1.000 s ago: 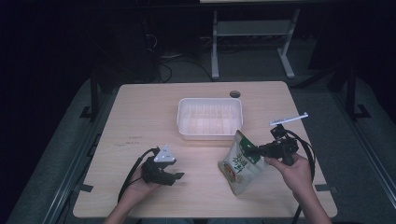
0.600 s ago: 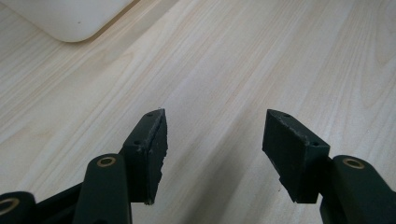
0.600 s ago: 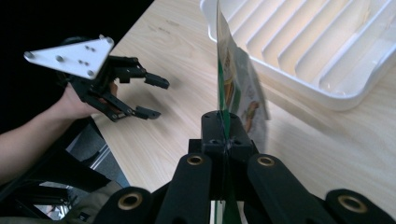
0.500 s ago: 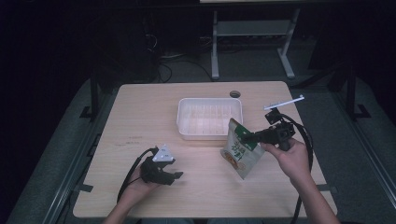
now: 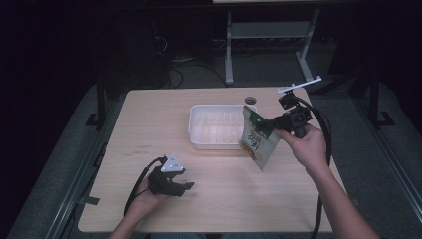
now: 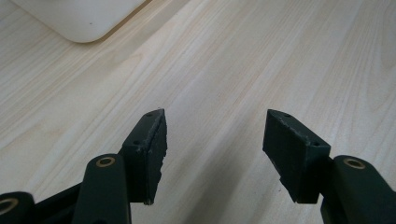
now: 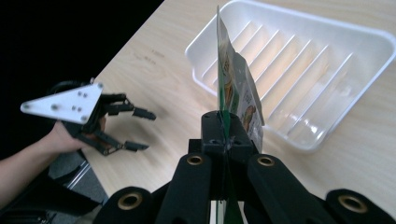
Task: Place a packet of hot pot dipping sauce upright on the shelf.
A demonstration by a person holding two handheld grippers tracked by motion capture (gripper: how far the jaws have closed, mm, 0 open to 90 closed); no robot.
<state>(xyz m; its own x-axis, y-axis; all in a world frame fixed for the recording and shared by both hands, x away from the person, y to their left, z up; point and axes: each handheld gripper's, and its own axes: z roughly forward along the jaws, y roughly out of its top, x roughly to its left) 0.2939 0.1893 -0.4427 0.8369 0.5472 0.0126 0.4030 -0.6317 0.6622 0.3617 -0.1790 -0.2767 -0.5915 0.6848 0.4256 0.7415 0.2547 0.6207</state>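
A green and white snack pouch hangs in the air at the right edge of the white ribbed tray, pinched at its top by my right gripper. In the right gripper view the pouch stands edge-on between the closed jaws of that gripper, above the tray. My left gripper rests low over the table's front left, open, nothing between its fingers. It also appears in the right gripper view, jaws apart.
The wooden table has a small round hole at its back edge behind the tray. A tray corner shows at the top of the left gripper view. Dark floor and a white stand lie beyond.
My right gripper has lifted the pouch off the table and carried it up and back toward the tray's right side. The left gripper has stayed put.
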